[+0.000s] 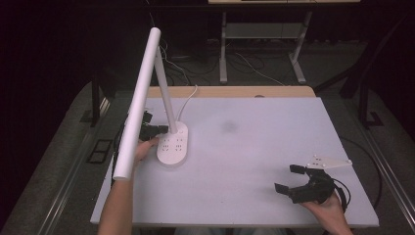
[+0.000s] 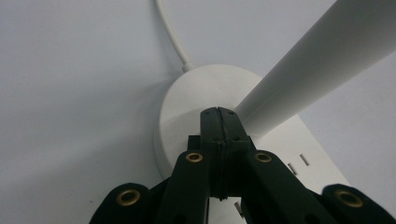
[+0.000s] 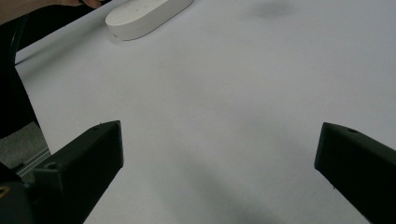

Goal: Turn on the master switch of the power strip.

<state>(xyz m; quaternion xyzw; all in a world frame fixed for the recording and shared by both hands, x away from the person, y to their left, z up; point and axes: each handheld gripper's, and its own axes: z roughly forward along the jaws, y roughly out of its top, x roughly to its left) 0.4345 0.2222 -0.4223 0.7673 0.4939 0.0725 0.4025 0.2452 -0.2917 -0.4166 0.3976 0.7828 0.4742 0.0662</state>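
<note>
A white desk lamp stands at the table's left, with an oval base [image 1: 172, 146] that has socket slots, a slanted stem and a long tube head [image 1: 139, 103]. My left gripper [image 1: 164, 129] is shut with nothing between its jaws. In the left gripper view its tips [image 2: 219, 112] sit over the base [image 2: 196, 88] right beside the foot of the stem [image 2: 317, 60]; whether they touch it I cannot tell. My right gripper [image 1: 286, 178] is wide open and empty above the table's front right. The right gripper view has the gripper [image 3: 219, 128] facing the base [image 3: 144, 16] from far off.
The lamp's white cable [image 2: 170, 37] runs from the base toward the table's far edge [image 1: 230, 91]. The tube head overhangs my left forearm [image 1: 120, 205]. A faint grey smudge [image 1: 228, 127] marks the white tabletop. Dark floor, cables and a desk frame [image 1: 262, 34] lie beyond.
</note>
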